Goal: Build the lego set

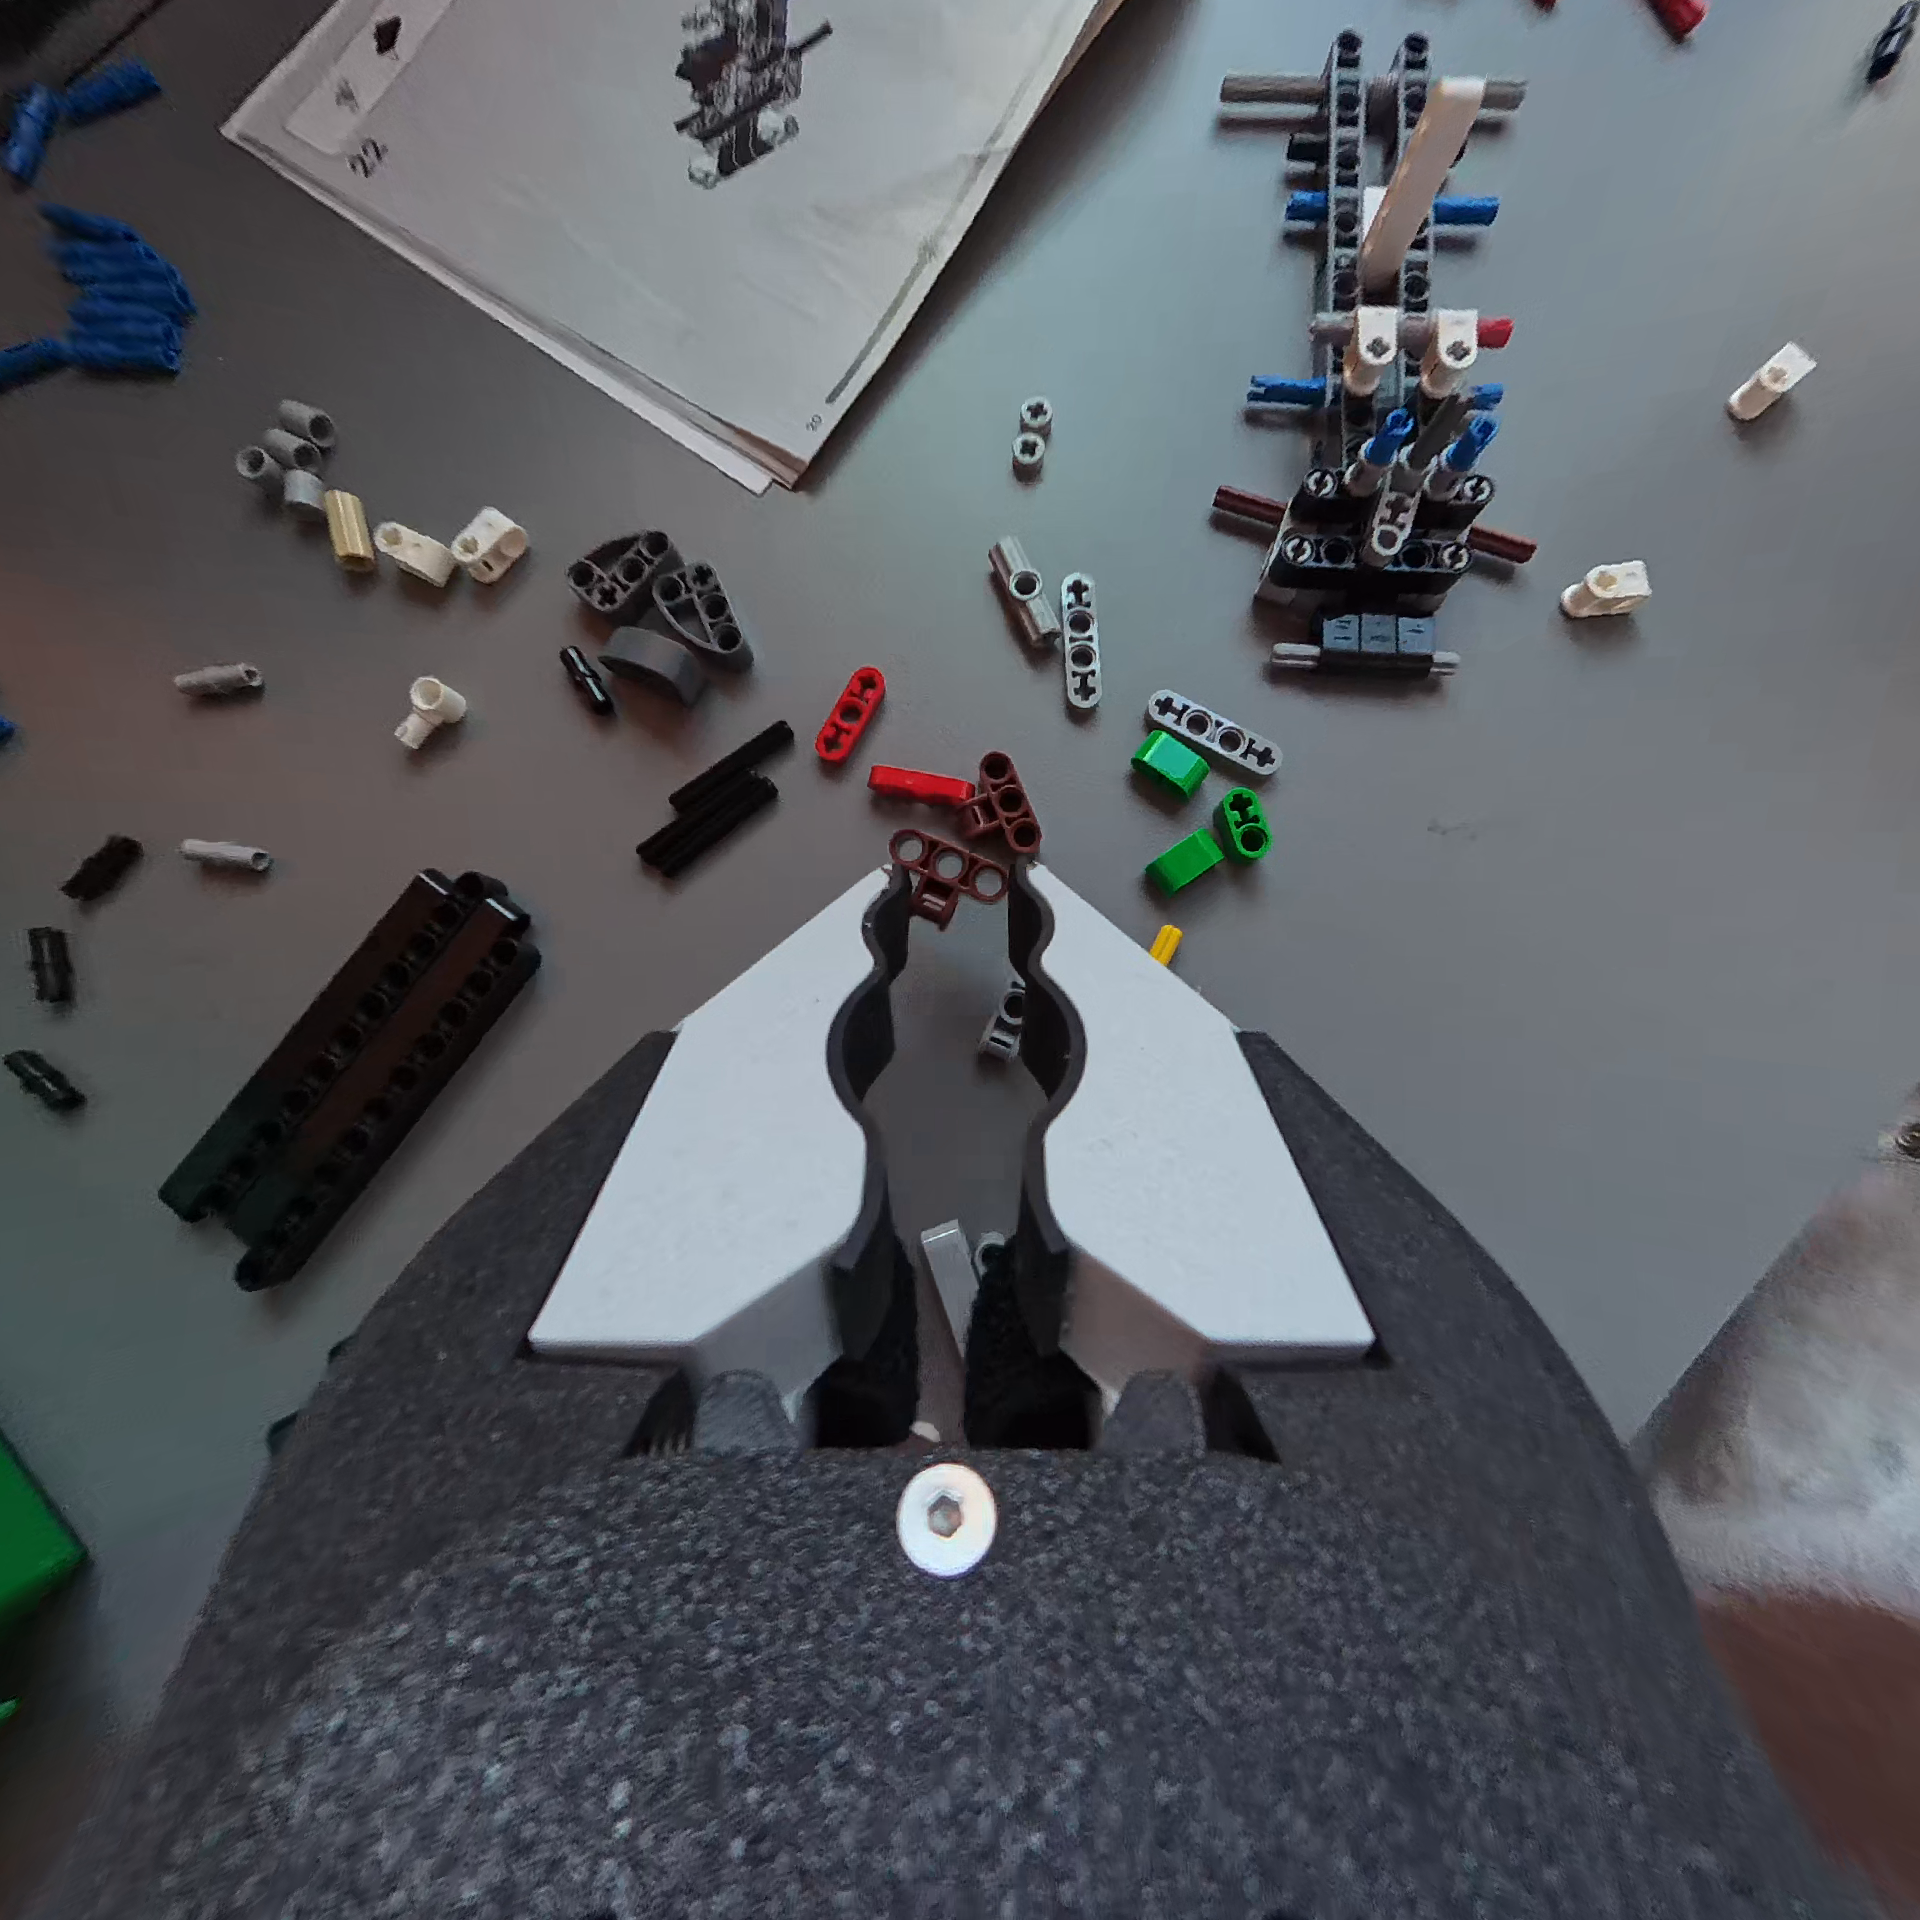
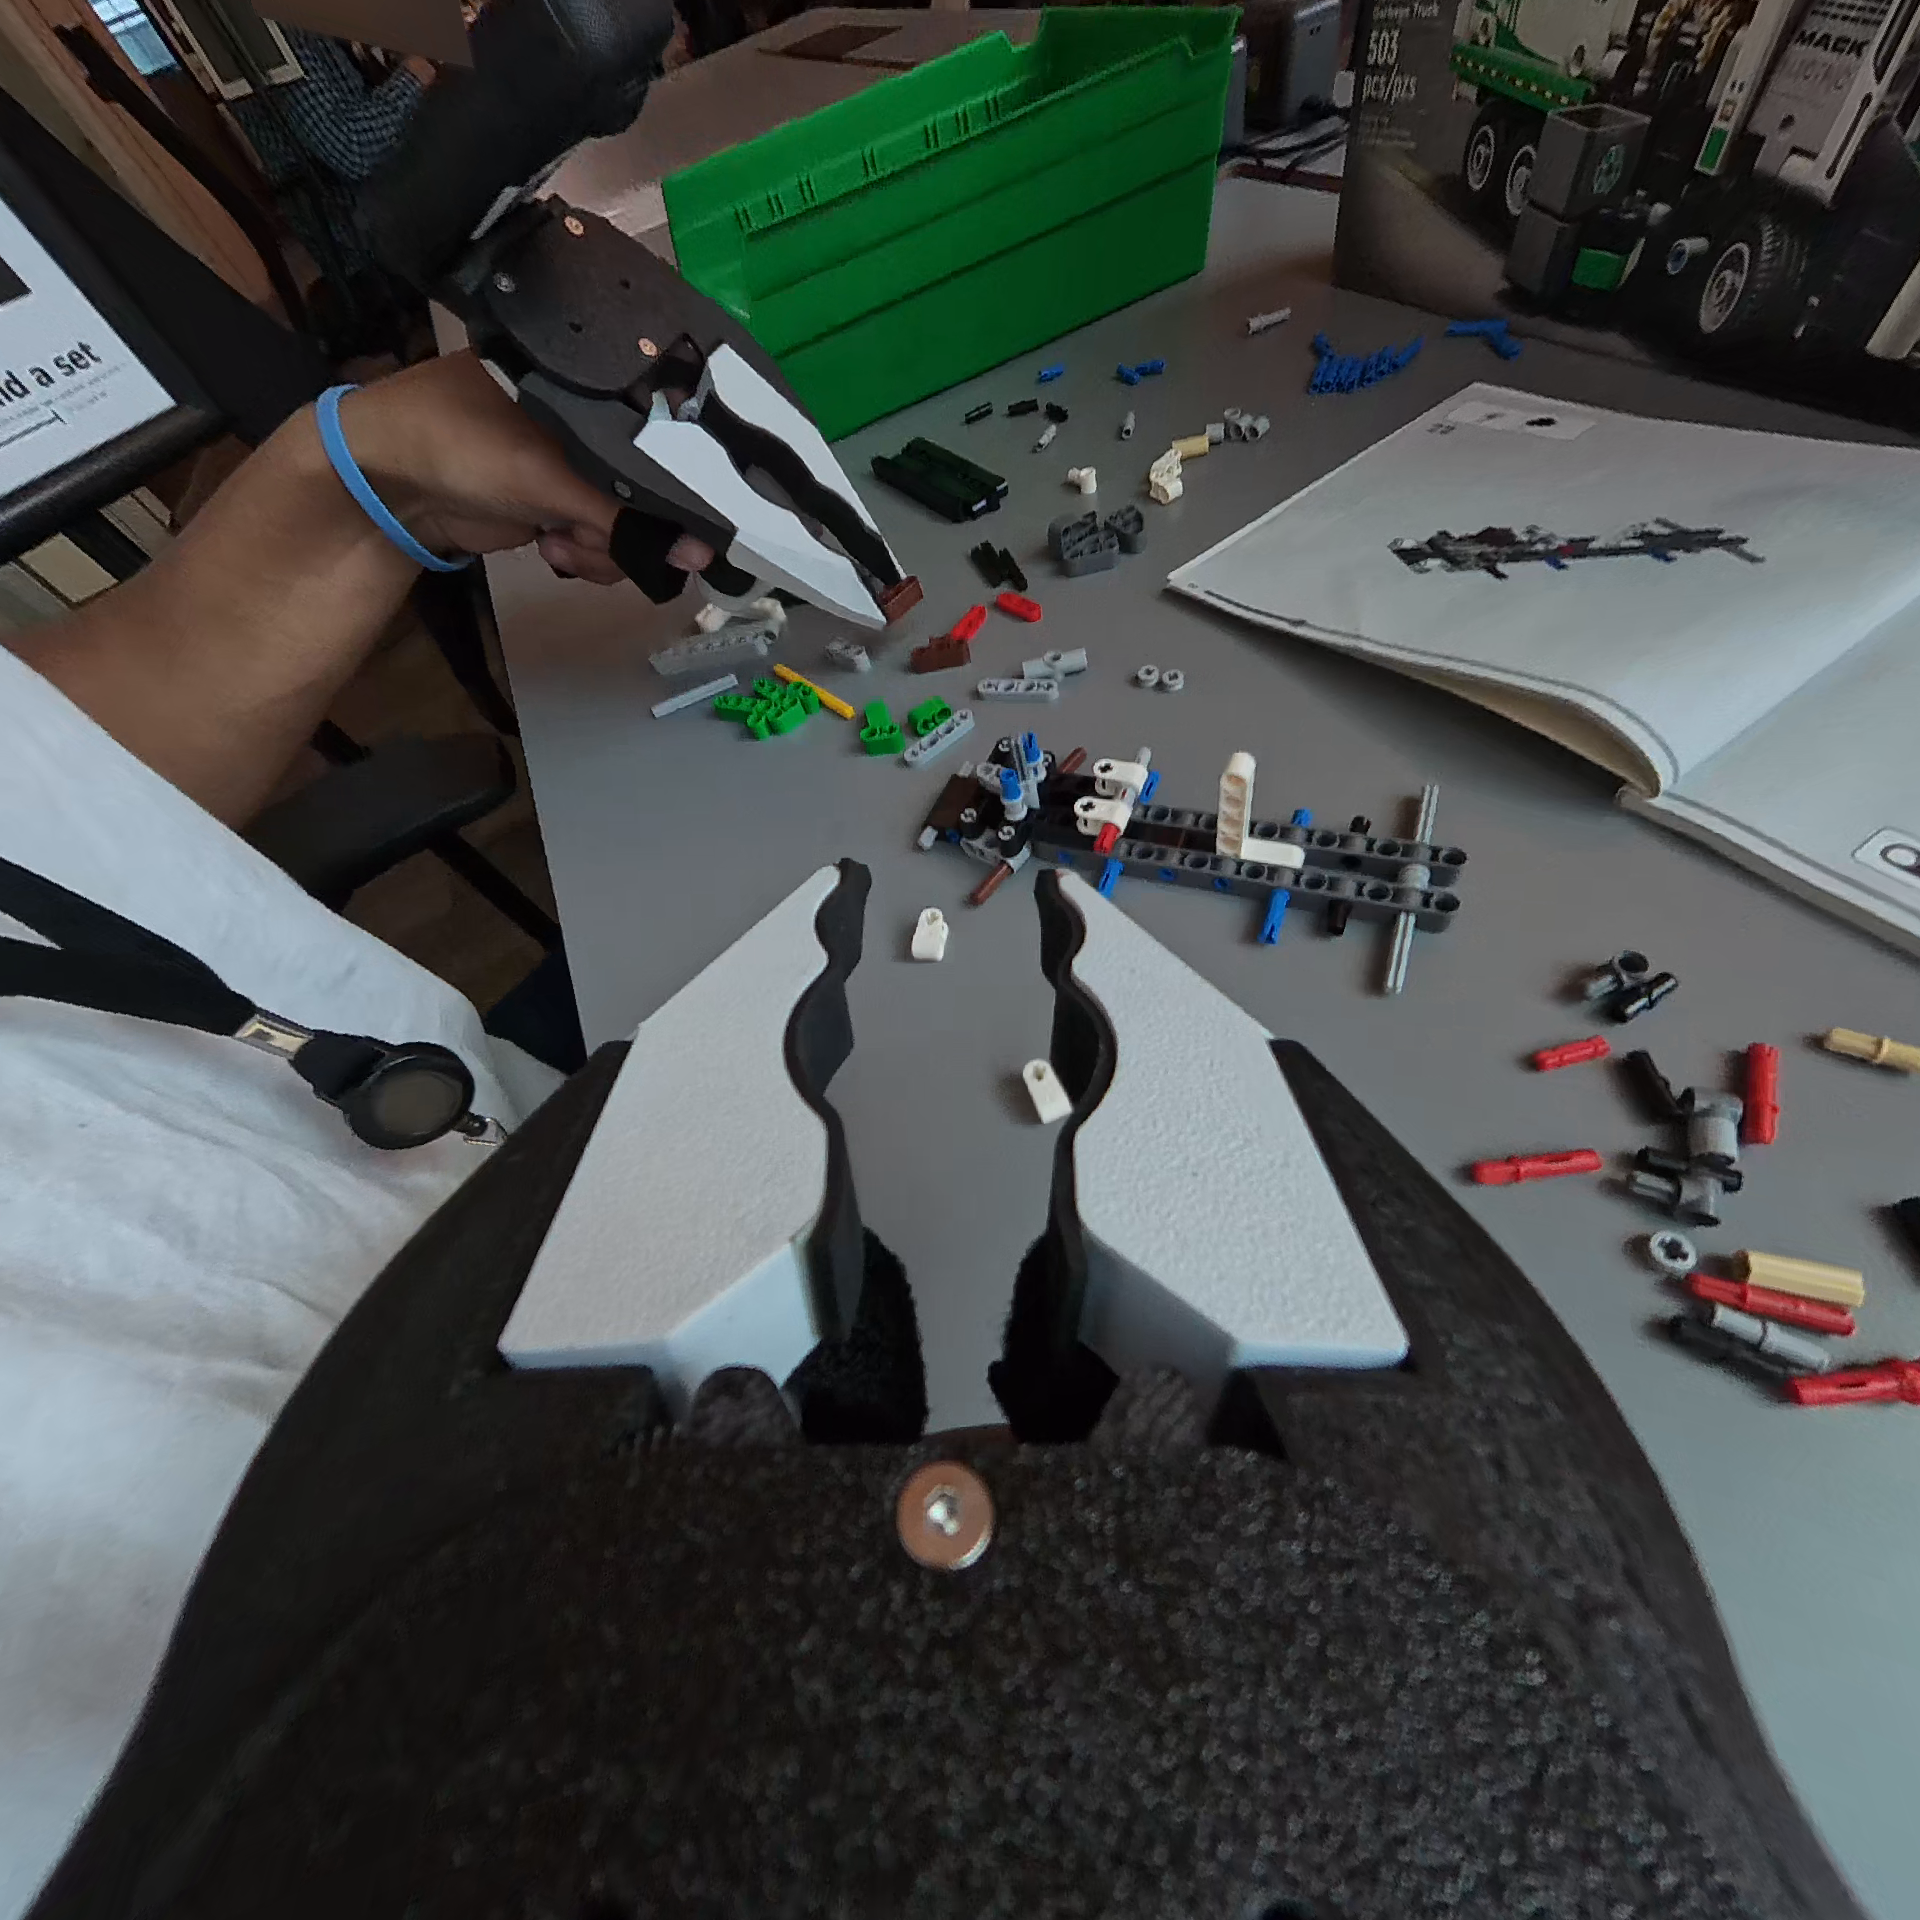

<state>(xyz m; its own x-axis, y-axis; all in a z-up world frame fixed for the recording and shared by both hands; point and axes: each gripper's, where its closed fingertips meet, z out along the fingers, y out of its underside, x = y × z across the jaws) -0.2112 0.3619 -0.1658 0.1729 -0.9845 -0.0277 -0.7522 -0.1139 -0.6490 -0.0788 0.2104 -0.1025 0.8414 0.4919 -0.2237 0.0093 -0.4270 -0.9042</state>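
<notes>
2 tools over a grey worktop (image 2: pixel 727 831) strewn with bricks. Left tool (image 1: pixel 951 878) clamps a brown connector (image 1: pixel 948 868) at its tips, lifted clear. Right tool (image 2: pixel 945 883) gapes apart above a white connector (image 2: pixel 928 932), beside the chassis (image 2: pixel 1247 842).

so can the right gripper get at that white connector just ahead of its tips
Probably yes. The right gripper is open, and the white connector lies alone on bare table between its tips. The chassis sits to the side.
</notes>
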